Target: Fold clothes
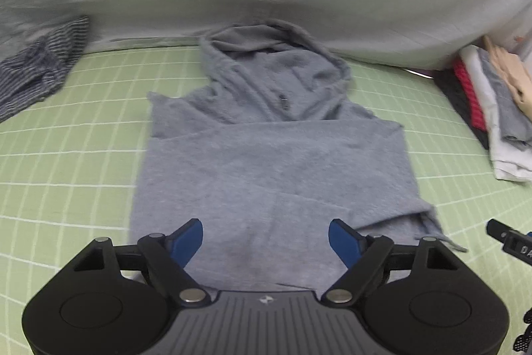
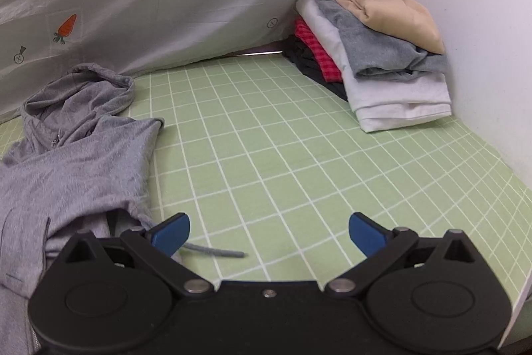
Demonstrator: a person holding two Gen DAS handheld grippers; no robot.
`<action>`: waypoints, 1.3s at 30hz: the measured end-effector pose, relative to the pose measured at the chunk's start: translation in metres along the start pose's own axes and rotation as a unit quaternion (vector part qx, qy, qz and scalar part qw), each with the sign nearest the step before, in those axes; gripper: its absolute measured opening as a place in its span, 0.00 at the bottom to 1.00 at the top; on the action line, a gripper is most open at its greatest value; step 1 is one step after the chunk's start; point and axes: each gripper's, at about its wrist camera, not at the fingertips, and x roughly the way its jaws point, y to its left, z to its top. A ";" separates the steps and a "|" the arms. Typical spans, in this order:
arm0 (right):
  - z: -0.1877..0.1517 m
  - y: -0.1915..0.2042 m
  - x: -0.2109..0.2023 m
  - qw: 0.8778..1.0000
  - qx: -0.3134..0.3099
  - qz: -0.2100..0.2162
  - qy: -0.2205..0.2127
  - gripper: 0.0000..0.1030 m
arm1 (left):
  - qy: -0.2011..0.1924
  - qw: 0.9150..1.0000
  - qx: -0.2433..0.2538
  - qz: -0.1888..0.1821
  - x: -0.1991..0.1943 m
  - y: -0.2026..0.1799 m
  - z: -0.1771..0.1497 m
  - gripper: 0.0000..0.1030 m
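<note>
Grey hoodie [image 1: 272, 162] lay on the green checked sheet [image 1: 66, 162], sleeves folded in, hood still out — partly folded I'd say — stack of folded clothes [image 2: 375, 55] in the corner, left gripper [image 1: 266, 238] and right gripper [image 2: 269, 232] both spread wide, empty.

**Gripper hardware, both units**

Left gripper [image 1: 265, 238]: black linkage frame, two round black housings at the base, silver pivot pins at each link joint. Fingers [image 1: 188, 238] are blue pads on black carriers. Centre body is grey and ribbed, with a small white logo at its top edge.

Right gripper [image 2: 269, 233]: same black frame, round housings, silver pivots and blue fingers [image 2: 171, 232]. Centre body is plain black with one small screw at mid-top.

In the left wrist view a black part of the right unit shows at the right edge, with white lettering, unreadable.
</note>
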 end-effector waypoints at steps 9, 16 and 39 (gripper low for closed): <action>0.003 0.090 0.007 0.995 -0.031 0.084 0.034 0.99 | 0.066 0.988 -0.095 0.104 0.010 0.087 -0.032 0.84; -0.012 0.143 0.012 0.972 -0.025 0.201 0.118 0.66 | 0.076 0.986 -0.096 0.115 0.017 0.096 -0.044 0.92; 0.000 0.157 -0.020 0.935 -0.157 0.317 0.033 0.06 | 0.047 0.988 -0.079 0.124 0.025 0.094 -0.045 1.00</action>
